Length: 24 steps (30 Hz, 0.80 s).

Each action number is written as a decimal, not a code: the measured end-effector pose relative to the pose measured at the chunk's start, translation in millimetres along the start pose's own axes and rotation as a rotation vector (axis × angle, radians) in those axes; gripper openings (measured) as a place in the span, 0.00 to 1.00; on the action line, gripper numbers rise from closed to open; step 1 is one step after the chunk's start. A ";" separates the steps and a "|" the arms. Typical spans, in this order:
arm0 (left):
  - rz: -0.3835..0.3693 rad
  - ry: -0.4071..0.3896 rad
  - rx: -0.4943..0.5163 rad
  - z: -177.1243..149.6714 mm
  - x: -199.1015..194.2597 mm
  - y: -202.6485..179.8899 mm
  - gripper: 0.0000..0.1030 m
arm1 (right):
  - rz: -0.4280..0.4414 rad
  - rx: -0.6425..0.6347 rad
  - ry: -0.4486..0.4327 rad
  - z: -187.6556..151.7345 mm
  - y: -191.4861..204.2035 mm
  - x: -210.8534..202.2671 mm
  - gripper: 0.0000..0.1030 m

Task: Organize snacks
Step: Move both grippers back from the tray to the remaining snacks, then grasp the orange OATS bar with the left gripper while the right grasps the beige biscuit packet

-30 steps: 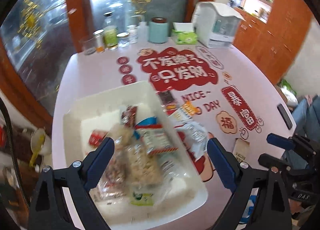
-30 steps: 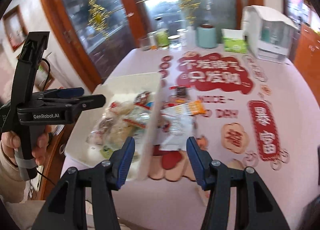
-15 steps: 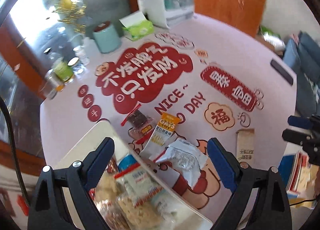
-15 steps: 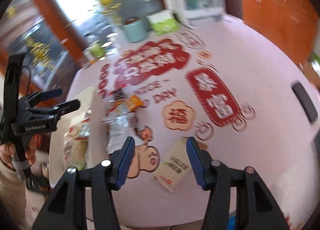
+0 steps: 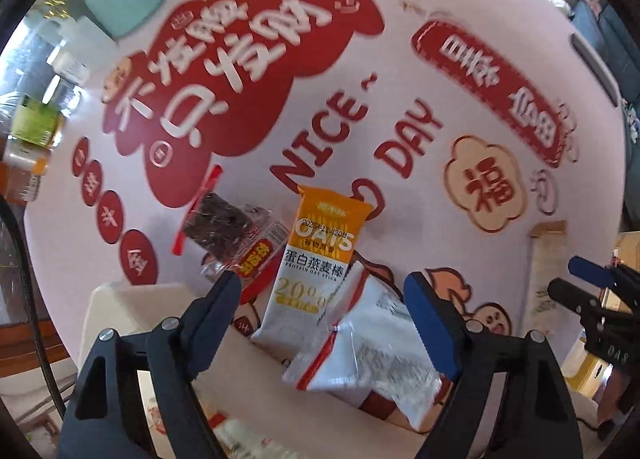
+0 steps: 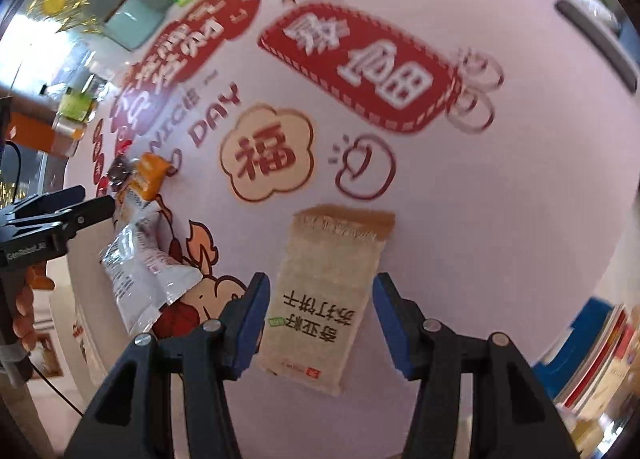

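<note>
step: right claw (image 6: pixel 316 313) gaped wide, straddling the cracker pack (image 6: pixel 326 295)
left claw (image 5: pixel 322 309): released, empty
next: clench, carry to bin (image 5: pixel 120 311)

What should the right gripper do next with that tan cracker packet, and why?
Probably ease the right gripper down and close on the tan cracker packet. Its fingers are open on either side of the packet, which lies flat on the table by itself, so it looks like the easiest snack to pick up.
</note>
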<state>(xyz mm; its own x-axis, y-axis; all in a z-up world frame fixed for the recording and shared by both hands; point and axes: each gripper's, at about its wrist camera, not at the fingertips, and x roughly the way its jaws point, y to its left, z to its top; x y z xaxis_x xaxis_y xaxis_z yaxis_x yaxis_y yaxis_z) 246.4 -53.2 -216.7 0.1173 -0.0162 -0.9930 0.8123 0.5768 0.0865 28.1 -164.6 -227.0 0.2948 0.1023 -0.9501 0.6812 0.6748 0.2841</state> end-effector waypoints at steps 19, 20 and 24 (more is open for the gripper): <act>-0.066 0.118 -0.144 13.2 53.1 16.3 0.44 | -0.122 -0.148 -0.038 -11.9 21.4 19.1 0.55; -0.067 0.112 -0.147 13.2 52.6 15.5 0.41 | -0.108 -0.150 -0.036 -12.2 19.0 17.9 0.55; -0.079 0.088 -0.161 12.9 48.3 8.4 0.36 | -0.069 -0.149 -0.030 -12.8 8.3 13.4 0.55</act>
<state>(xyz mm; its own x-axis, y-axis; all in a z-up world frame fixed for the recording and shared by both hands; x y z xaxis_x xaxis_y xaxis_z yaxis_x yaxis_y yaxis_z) 266.3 -59.7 -262.9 0.0011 0.0006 -1.0000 0.7143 0.6999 0.0012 29.2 -148.2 -239.1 0.2720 0.0315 -0.9618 0.5944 0.7805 0.1936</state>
